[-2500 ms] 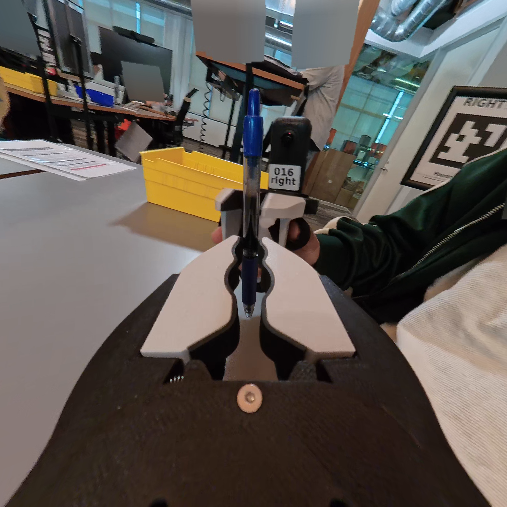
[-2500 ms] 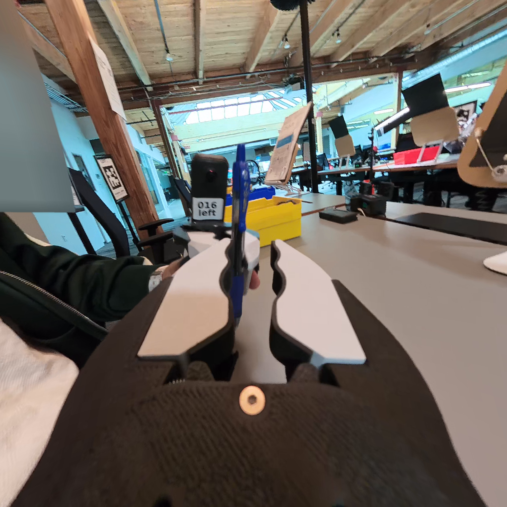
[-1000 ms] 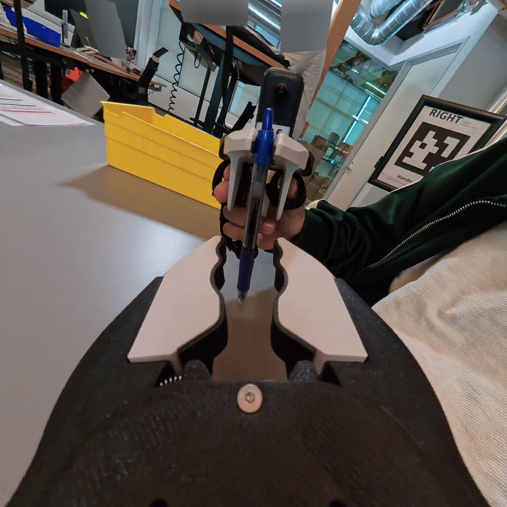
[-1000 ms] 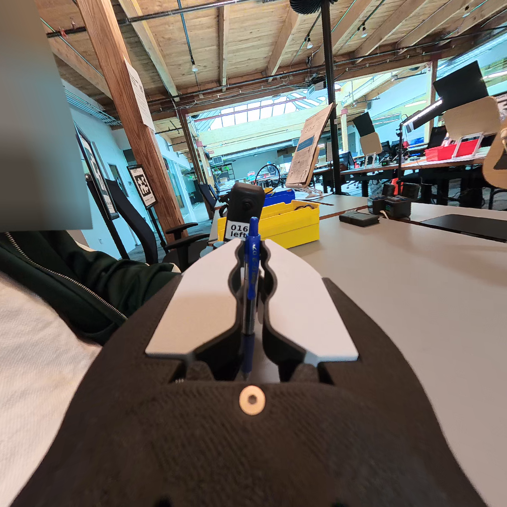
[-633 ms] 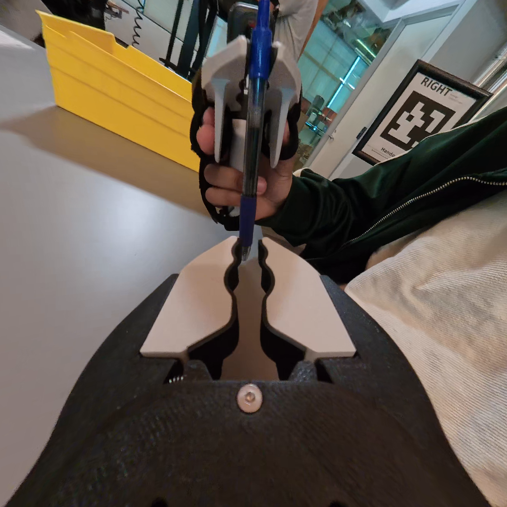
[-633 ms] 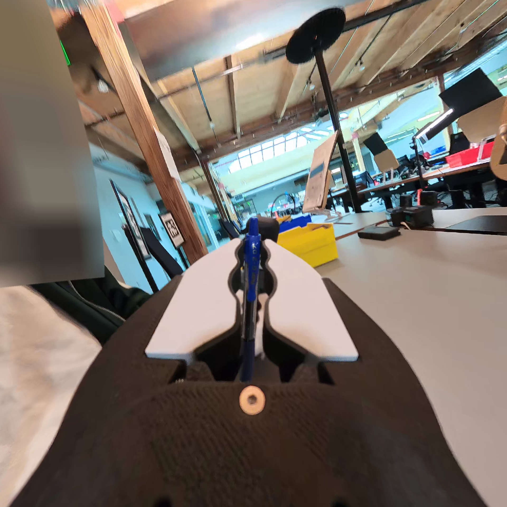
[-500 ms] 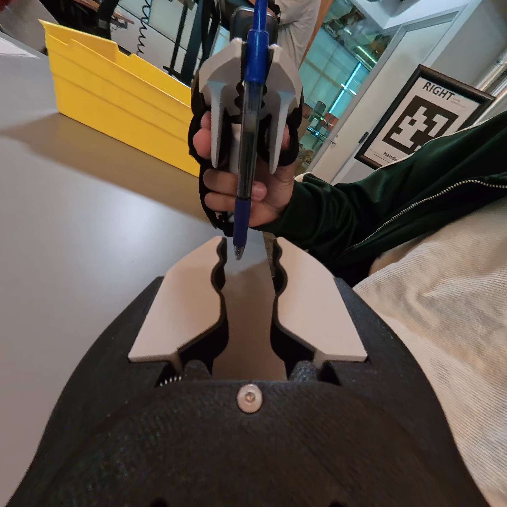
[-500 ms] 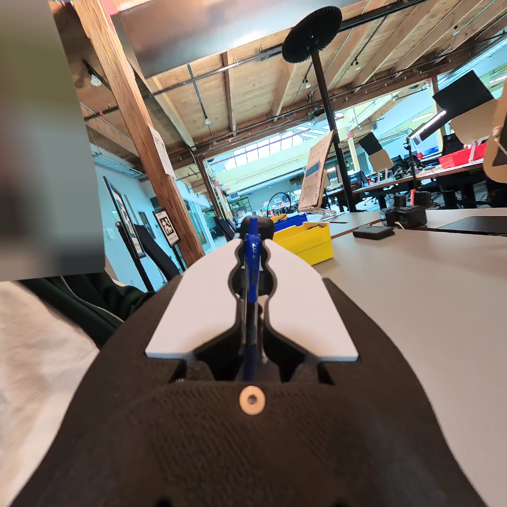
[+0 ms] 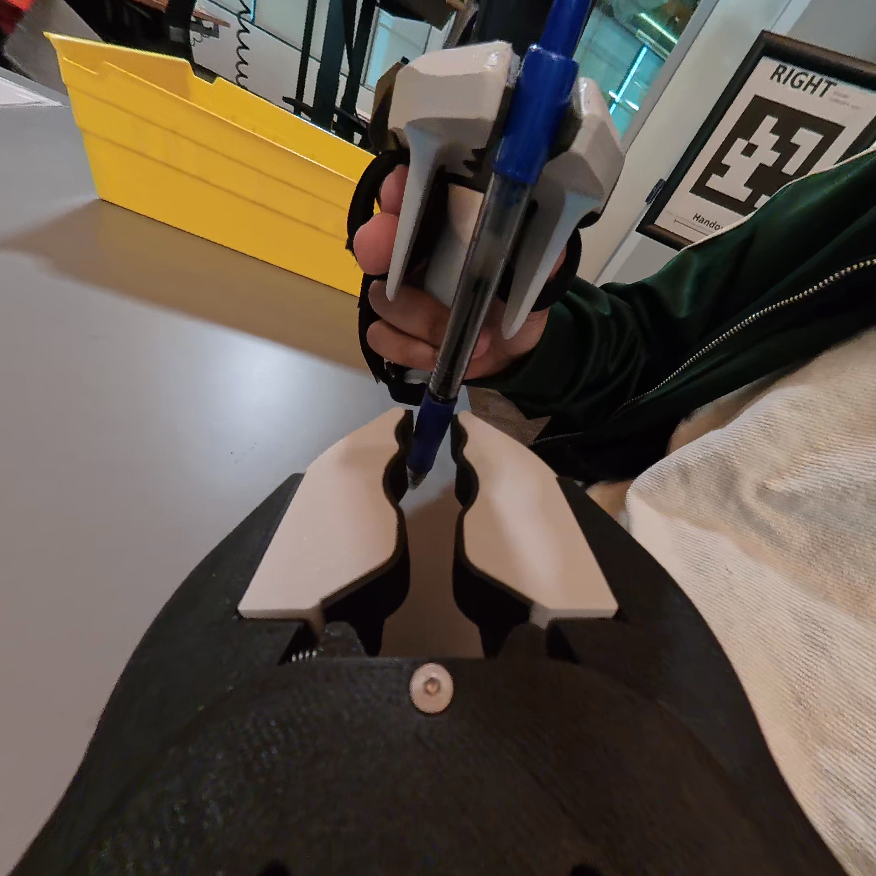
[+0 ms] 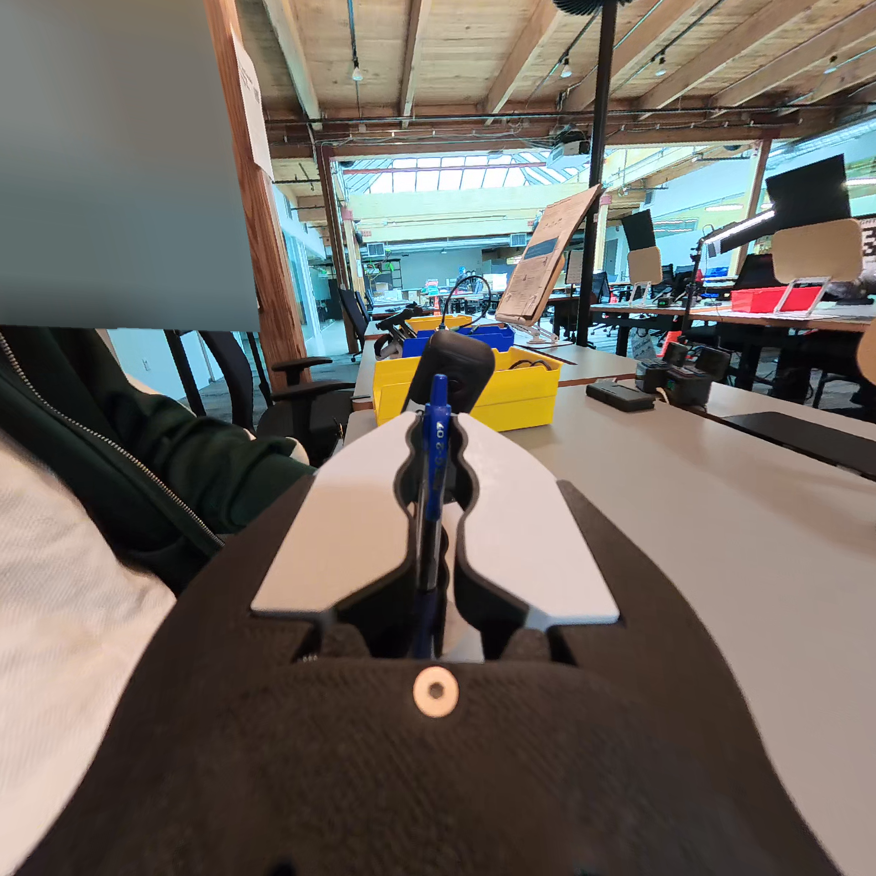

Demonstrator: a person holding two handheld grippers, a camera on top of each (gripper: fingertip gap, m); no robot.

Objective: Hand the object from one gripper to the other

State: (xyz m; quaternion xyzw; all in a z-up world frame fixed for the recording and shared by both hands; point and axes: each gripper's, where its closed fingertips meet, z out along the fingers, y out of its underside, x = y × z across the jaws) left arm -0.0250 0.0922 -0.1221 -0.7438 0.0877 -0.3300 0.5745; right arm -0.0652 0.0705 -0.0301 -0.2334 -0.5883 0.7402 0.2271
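Observation:
A blue pen [image 9: 479, 265] with a clear barrel hangs tip down from my right gripper [image 9: 526, 114], which is shut on its upper part. A hand [image 9: 412, 332] holds that gripper. The pen's blue grip end sits between the tips of my left gripper [image 9: 430, 417]. Its jaws have closed to about the pen's width around it. In the right wrist view the pen [image 10: 433, 474] stands clamped in my right gripper [image 10: 436, 417]. The left gripper's black camera [image 10: 450, 374] shows just behind; its fingers are hidden.
The grey table [image 9: 118, 426] stretches to the left, with a yellow bin [image 9: 199, 156] at its far edge. A framed marker poster [image 9: 777, 142] hangs at the right. The person's green sleeve [image 9: 663, 332] and white shirt fill the right side. Black devices [image 10: 621, 396] lie on the table. Left tips to right tips: about 10 cm.
The right gripper closed on the pen, the left one opened and the pen rose clear. Now its tip has come back down between the left jaws, which have narrowed around it.

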